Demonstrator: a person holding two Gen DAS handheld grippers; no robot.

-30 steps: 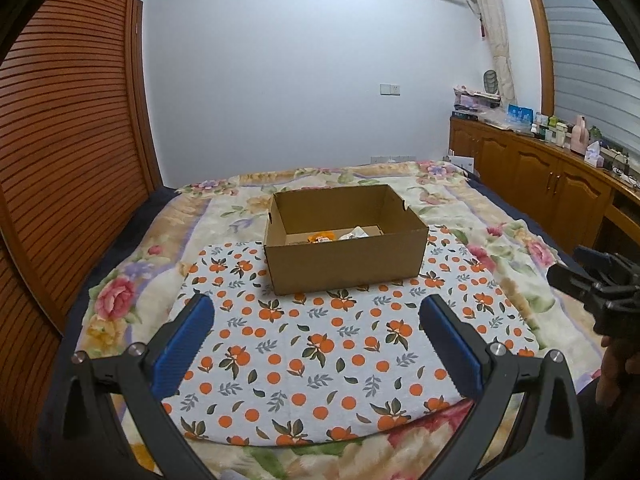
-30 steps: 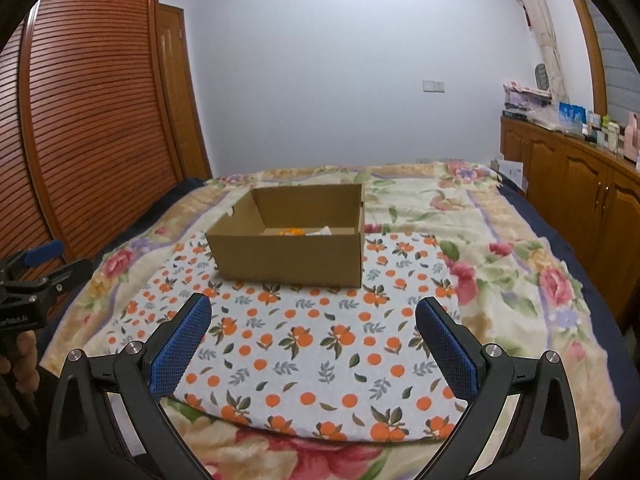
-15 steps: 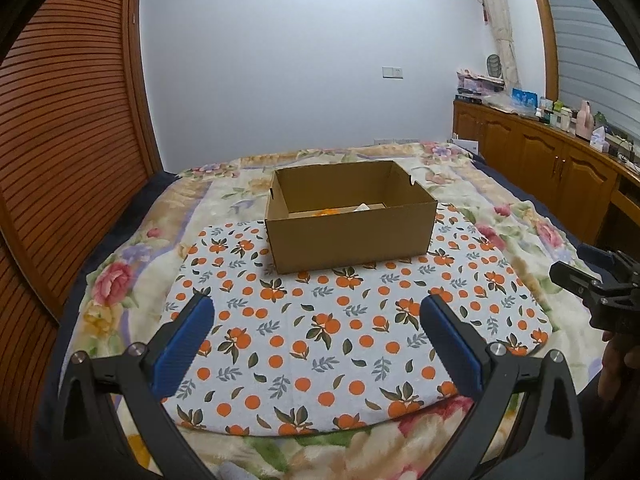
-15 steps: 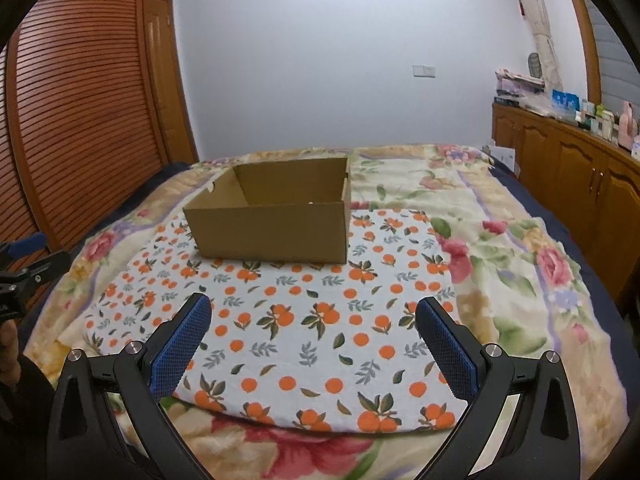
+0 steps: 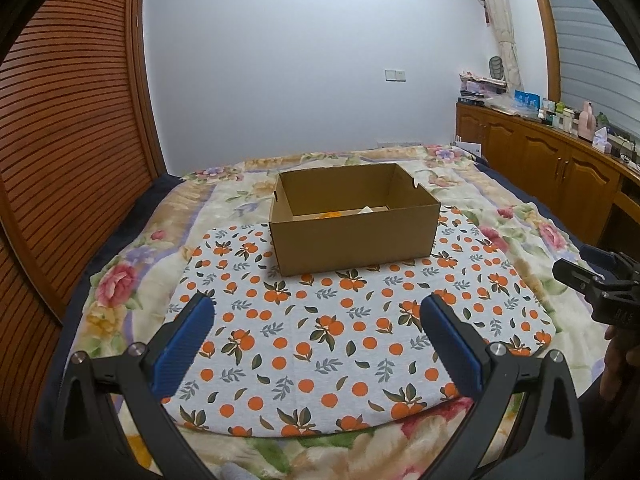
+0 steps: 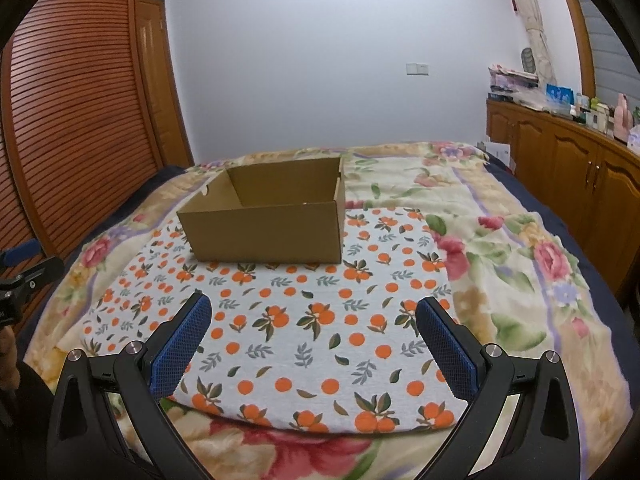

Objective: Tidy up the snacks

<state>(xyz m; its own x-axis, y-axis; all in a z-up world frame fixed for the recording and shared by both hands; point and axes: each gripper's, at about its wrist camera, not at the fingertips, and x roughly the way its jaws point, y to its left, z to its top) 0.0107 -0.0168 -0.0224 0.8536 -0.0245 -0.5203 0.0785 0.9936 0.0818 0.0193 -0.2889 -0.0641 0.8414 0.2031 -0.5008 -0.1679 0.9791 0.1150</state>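
Cardboard box (image 5: 354,236) is being kept at the far edge of the orange-print cloth (image 5: 320,344) (a little orange and white showing inside). Left gripper (image 5: 316,330) and right gripper (image 6: 314,330) are being held spread wide, empty, over the cloth's bare near half.

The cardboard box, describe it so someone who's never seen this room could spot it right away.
On the bed's floral blanket lies an orange-print cloth. At its far edge sits the cardboard box: plain brown, open-topped, the only box on the bed.
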